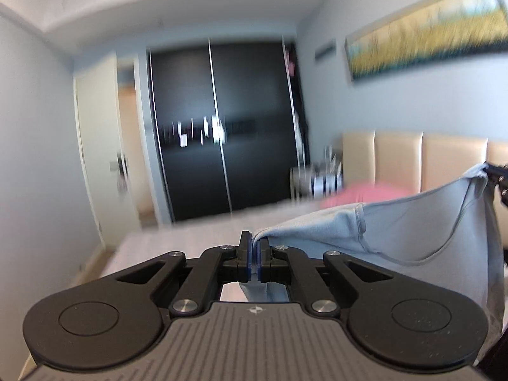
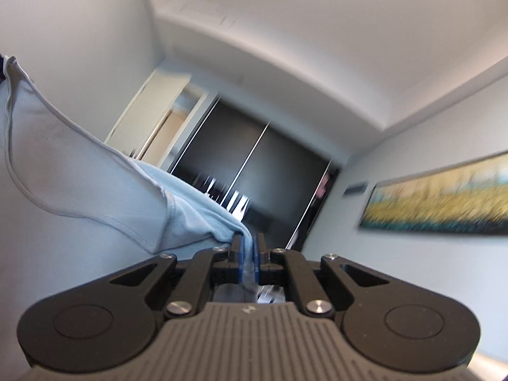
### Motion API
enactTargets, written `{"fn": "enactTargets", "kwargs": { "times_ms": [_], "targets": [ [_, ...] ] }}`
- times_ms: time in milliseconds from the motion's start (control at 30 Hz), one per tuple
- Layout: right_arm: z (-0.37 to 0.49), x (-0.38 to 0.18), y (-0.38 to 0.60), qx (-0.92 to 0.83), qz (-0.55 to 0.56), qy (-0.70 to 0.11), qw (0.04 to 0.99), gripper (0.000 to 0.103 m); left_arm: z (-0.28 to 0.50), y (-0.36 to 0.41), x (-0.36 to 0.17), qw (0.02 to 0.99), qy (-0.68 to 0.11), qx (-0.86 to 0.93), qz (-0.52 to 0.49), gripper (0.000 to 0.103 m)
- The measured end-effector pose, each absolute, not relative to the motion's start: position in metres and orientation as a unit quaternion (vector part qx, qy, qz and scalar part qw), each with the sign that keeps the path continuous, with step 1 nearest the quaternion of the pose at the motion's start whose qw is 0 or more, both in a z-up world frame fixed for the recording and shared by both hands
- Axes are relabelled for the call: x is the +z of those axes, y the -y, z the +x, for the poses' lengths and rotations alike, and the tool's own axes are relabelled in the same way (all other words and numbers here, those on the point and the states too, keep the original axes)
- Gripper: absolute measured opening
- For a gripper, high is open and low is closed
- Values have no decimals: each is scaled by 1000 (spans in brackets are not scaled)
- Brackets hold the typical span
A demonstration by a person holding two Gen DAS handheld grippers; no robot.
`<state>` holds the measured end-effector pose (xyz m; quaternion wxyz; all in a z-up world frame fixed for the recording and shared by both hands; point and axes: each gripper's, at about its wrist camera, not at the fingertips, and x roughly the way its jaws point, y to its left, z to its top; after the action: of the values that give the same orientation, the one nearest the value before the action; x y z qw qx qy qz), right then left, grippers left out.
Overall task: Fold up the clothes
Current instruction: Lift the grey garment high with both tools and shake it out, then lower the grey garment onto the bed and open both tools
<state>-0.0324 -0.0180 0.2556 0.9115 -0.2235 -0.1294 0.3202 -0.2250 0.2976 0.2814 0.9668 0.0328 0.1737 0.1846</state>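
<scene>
The left gripper (image 1: 254, 258) is clamped on one corner of a light blue garment (image 1: 412, 222); the right gripper (image 2: 250, 260) is closed on the other corner. The cloth is held slung between them at the right of the left view, above the bed (image 1: 177, 247). The spreading step appears in hand; next, lowering it flat is called for

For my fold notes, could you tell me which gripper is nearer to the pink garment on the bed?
Left, probably. The left gripper faces the pink garment lying ahead; the right gripper shows none of it.
</scene>
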Motion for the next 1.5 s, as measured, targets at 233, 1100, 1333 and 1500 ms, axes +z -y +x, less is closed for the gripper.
{"fn": "enactTargets", "kwargs": {
  "times_ms": [233,1100,1333,1500],
  "targets": [
    [53,148,-55,353,-285,-38,890,7,-98,-366,143,921,-339,190,16,1],
    [304,-157,-251,369,-283,-400,790,16,92,-477,-166,823,-534,189,-54,3],
    [328,-149,-237,347,-180,-455,800,49,74,-482,-145,829,-517,198,-81,28],
    [328,-122,-217,344,-129,-472,802,59,40,-481,-108,835,-501,200,-107,44]
  ]
}}
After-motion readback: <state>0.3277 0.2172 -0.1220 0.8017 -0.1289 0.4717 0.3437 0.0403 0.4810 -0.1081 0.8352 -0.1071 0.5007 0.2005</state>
